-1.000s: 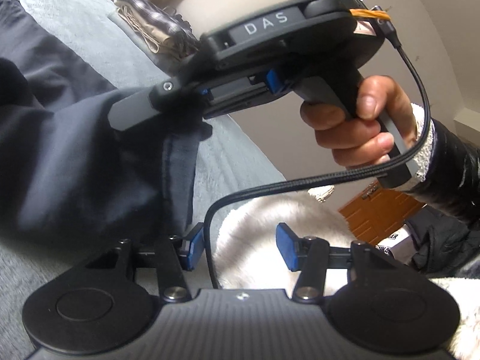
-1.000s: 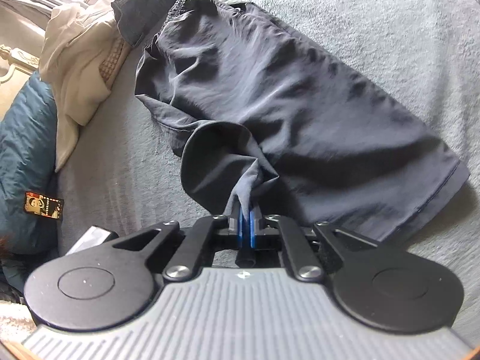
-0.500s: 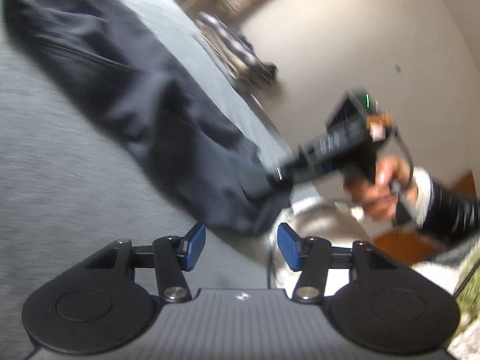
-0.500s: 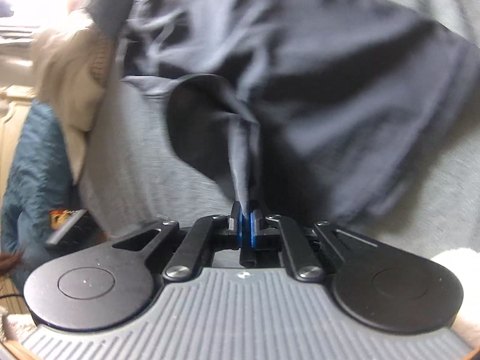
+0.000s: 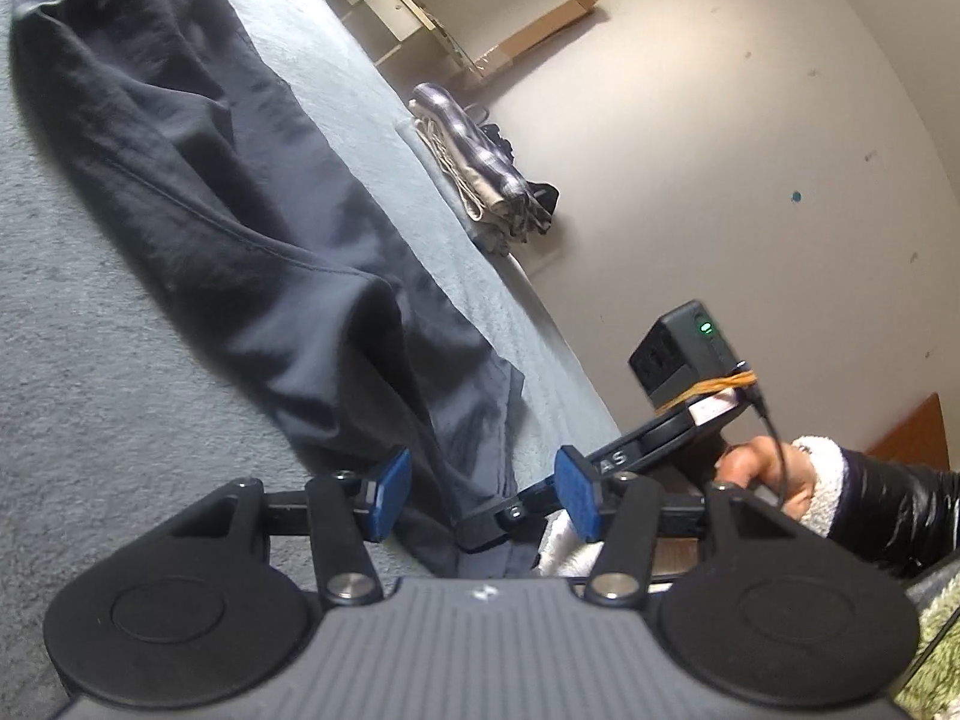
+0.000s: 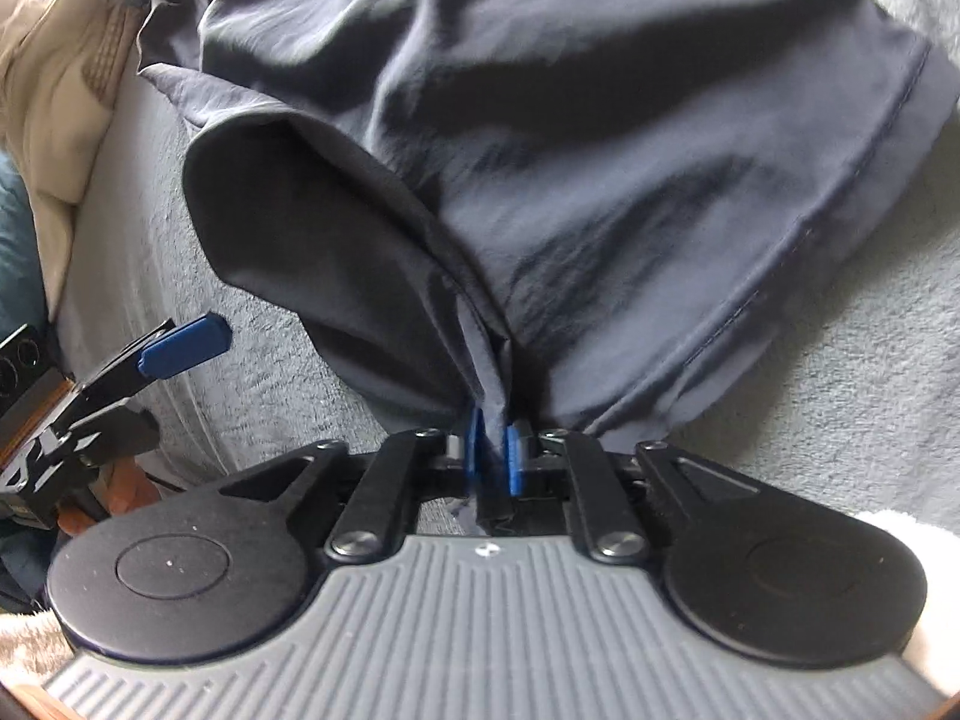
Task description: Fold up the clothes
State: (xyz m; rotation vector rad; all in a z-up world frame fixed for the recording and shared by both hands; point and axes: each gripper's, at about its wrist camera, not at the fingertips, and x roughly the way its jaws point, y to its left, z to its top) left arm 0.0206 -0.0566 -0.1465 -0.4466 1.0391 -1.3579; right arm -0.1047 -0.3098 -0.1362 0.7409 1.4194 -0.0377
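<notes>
A: Where were the dark shorts (image 6: 540,138) laid?

B: Flat on the gray bed (image 6: 840,396), near its edge. A pinch of cloth was being let go by the right gripper (image 6: 493,459). Nothing was held in the spread left gripper (image 5: 480,495).

A: What could be spoiled?

B: The fold might be undone if cloth got snagged.

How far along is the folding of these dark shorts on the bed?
Done: a folded stack sits at the bed's far edge. In hand: the dark shorts lie spread out; the right gripper is opening with a pinch of hem fabric between its fingers, and the left gripper is open, holding nothing. Left: the shorts show no finished fold yet, and more clothes lie unfolded.
</notes>
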